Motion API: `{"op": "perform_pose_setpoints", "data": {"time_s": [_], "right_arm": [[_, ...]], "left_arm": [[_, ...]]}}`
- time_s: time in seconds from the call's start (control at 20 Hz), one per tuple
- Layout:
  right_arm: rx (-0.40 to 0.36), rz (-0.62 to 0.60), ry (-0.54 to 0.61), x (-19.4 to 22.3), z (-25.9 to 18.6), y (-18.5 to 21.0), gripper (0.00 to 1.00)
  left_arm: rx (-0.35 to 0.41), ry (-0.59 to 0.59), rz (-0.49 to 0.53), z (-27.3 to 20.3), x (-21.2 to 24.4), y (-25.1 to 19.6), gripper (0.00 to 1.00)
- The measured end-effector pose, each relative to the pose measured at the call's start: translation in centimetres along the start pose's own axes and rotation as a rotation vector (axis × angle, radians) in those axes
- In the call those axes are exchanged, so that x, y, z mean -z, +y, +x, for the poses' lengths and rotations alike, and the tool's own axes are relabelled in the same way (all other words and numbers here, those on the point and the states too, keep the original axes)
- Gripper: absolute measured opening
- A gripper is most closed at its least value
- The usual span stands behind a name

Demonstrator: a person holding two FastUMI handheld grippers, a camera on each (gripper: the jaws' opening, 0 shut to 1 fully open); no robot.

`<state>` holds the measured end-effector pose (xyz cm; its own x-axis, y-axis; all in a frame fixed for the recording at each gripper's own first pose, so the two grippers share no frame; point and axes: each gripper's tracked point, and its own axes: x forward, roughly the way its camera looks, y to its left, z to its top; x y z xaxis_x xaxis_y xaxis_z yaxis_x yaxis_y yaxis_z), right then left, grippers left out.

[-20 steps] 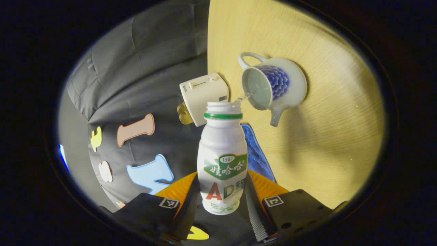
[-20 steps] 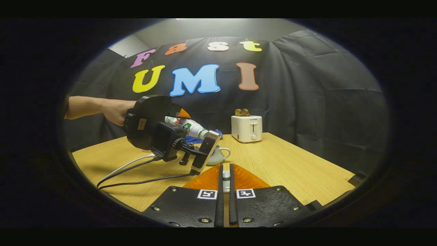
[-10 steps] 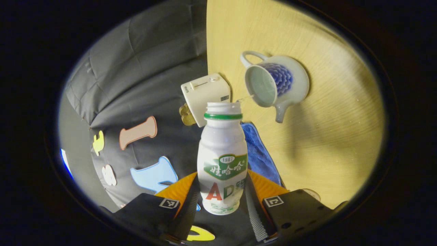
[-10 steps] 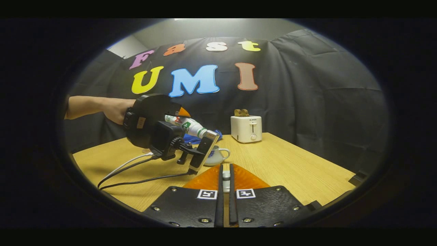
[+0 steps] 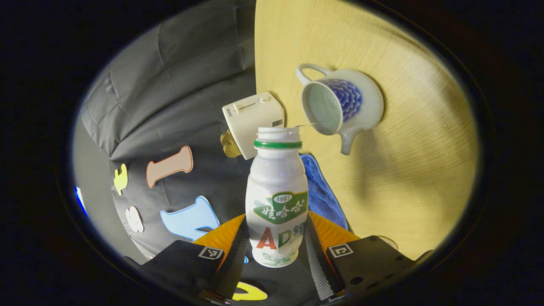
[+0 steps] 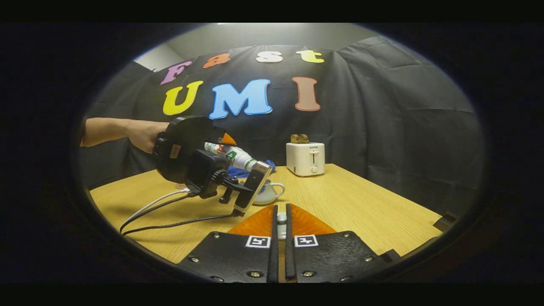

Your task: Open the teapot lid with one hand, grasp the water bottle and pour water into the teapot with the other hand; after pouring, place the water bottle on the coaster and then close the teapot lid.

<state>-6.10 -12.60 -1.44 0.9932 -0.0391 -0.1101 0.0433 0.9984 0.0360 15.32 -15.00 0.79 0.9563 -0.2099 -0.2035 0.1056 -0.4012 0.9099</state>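
My left gripper [image 5: 277, 231] is shut on a white water bottle [image 5: 276, 199] with a green neck ring and no cap. The bottle is tipped towards the open white-and-blue teapot [image 5: 365, 100] on the wooden table [image 5: 403, 170]. A thin thread of water [image 5: 307, 125] runs from the bottle's mouth over the pot's rim. In the right gripper view a hand holds that gripper with the tilted bottle [image 6: 233, 155] above the teapot [image 6: 270, 194]. My right gripper [image 6: 280, 212] is held off to the side, shut on a small pale piece, the teapot lid [image 6: 280, 219].
A white toaster [image 5: 254, 121] [image 6: 305, 158] with toast stands at the table's back edge. A blue cloth [image 5: 321, 191] lies beside it, behind the teapot. Cables [image 6: 170, 212] trail from the left gripper across the table. A pale round edge [image 5: 387, 241] peeks out by the left gripper's body.
The water running from the bottle into the teapot has thinned from a splash to a fine thread. Both grippers have barely moved.
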Motion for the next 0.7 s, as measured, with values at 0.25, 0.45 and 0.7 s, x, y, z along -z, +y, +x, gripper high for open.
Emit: {"op": "perform_pose_setpoints", "data": {"time_s": [0.25, 0.45, 0.7], "right_arm": [[0.010, 0.005, 0.009, 0.2, 0.1, -0.2, 0.06], [0.015, -0.005, 0.017, 0.5, 0.2, -0.3, 0.06], [0.018, -0.007, 0.018, 0.3, 0.3, -0.3, 0.06]], "left_arm": [[0.031, -0.018, -0.032, 0.0, -0.2, -0.3, 0.75], [0.102, -0.038, -0.130, 0.5, 0.2, -0.9, 0.75], [0.124, -0.048, -0.222, 0.7, 0.2, -1.6, 0.75]]}}
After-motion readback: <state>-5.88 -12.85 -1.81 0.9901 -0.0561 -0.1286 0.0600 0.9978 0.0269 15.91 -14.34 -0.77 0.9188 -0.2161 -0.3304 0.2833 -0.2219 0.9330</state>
